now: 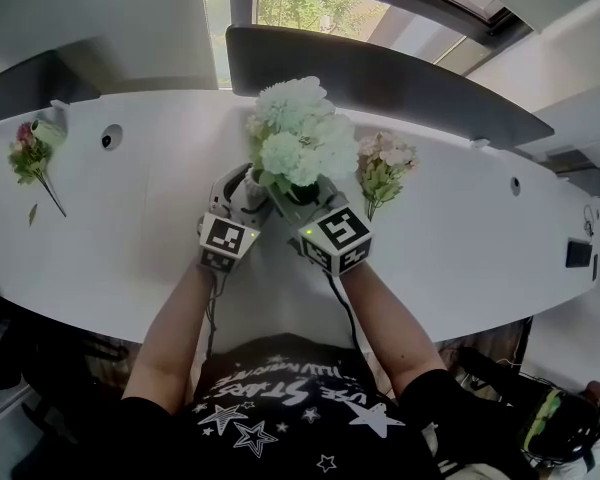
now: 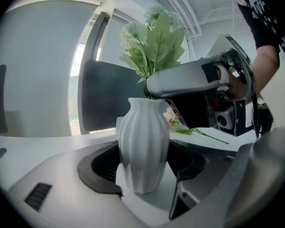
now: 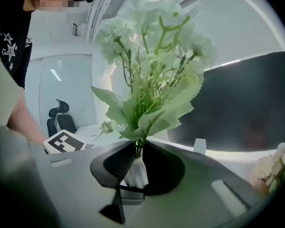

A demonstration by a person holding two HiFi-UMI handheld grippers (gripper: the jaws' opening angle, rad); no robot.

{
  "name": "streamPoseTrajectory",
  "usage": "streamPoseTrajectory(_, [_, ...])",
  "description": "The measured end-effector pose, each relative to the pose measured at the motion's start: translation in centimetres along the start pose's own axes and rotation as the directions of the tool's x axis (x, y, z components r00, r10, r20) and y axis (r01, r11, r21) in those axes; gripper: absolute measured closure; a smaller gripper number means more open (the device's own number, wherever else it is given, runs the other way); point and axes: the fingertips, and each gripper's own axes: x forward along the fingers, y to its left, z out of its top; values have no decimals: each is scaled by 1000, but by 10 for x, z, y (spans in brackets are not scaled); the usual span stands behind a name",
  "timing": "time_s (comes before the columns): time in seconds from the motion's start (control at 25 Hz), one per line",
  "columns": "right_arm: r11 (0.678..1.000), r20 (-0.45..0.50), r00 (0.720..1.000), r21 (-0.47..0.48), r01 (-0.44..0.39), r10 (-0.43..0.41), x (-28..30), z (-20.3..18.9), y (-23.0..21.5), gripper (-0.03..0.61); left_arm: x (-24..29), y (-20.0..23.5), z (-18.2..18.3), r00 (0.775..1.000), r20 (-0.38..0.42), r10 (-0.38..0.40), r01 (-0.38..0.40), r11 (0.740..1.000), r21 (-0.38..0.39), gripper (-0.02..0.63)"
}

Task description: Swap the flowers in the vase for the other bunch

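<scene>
White table (image 1: 130,188), left hand-held gripper (image 2: 143,170) clamped on vase (image 2: 143,132), right hand-held gripper (image 3: 137,165) pinching pale-green bunch (image 3: 149,75)

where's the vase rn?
The white ribbed vase stands at the centre of the white table in the head view, gripped by the left gripper; the right gripper pinches the stems of the pale green bunch just above its mouth.

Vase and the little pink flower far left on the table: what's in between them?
Head view: the left claw hugs the vase, then only bare white table with one small round hole before the pink flower.
</scene>
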Motion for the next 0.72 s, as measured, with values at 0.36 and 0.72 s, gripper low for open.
streamPoseTrajectory(0.36, [997,-7,997,10,73,-73,-5,-2,-4,474,-1,0,0,1000,2,-2,2,1000,0,308])
streamPoseTrajectory(0.72, [994,-12,995,50,101,-101,-22,-13,3,448,-2,0,-1,1000,3,-1,1,1000,-2,308])
